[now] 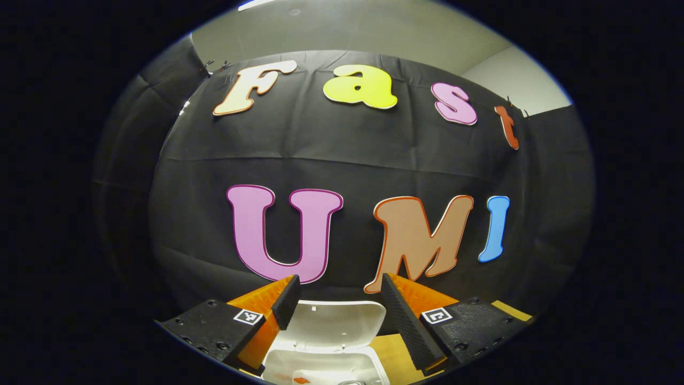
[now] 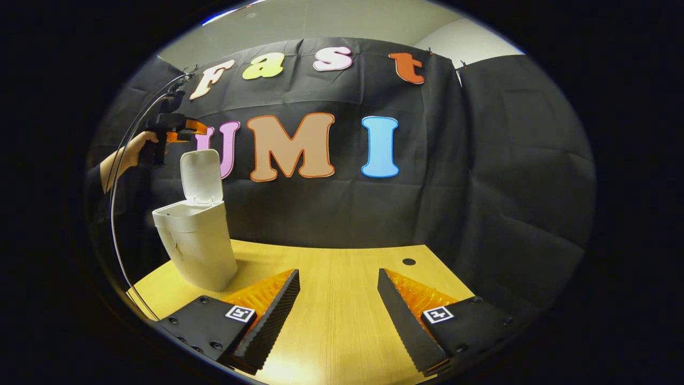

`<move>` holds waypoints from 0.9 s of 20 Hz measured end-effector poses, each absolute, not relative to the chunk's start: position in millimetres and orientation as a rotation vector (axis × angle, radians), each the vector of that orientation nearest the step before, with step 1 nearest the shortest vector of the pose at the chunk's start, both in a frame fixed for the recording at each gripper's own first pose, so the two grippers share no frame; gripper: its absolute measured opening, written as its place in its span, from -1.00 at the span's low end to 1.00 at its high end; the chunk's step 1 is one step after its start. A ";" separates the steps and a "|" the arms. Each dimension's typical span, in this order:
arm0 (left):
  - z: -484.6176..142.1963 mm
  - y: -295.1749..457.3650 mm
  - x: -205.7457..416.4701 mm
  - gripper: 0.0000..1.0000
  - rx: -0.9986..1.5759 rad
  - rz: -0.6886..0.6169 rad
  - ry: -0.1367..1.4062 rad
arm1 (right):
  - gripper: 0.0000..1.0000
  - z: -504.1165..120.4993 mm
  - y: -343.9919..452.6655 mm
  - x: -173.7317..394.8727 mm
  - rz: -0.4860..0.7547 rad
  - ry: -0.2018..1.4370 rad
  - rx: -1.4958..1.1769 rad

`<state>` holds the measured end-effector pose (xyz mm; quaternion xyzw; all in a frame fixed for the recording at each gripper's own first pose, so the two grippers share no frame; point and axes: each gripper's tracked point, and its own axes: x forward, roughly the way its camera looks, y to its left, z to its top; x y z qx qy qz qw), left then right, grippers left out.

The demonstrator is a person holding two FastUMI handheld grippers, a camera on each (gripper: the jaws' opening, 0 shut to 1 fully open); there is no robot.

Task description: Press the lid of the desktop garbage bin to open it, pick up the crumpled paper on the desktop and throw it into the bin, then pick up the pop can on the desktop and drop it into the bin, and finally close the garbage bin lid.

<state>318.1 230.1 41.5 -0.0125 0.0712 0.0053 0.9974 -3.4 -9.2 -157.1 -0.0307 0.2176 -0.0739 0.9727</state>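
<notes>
The white desktop bin point(image 2: 195, 243) stands on the left of the wooden table point(image 2: 342, 321), its lid point(image 2: 201, 175) standing upright and open. In the left gripper view the lid point(image 1: 334, 321) and the bin's open mouth point(image 1: 326, 363) lie just below my left gripper point(image 1: 339, 280), which is open and holds nothing. A small orange-red patch point(image 1: 302, 380) shows inside the bin, too little to name. In the right gripper view a hand point(image 2: 131, 152) holds the left gripper point(image 2: 179, 128) above and behind the lid. My right gripper point(image 2: 338, 272) hovers open over bare tabletop.
Black cloth walls close the booth behind and to the right of the table. A small dark hole point(image 2: 409, 262) sits in the tabletop near its far edge. A thin cable point(image 2: 115, 214) hangs in a loop from the left gripper beside the bin.
</notes>
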 end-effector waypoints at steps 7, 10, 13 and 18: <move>-1.2 240.1 366.6 0.84 -0.037 0.015 0.288 | 0.96 -157.4 -29.7 -22.5 -0.212 0.465 -0.074; -19.3 244.0 363.2 0.86 -0.014 0.027 0.359 | 0.96 -155.4 -25.8 -20.5 -0.211 0.469 -0.070; -14.3 238.7 349.0 0.83 -0.032 0.015 0.342 | 0.96 -154.9 -18.3 -15.7 -0.188 0.462 -0.066; -18.2 235.2 309.3 0.85 -0.012 0.028 0.304 | 0.96 -145.8 4.4 10.8 -0.124 0.427 -0.039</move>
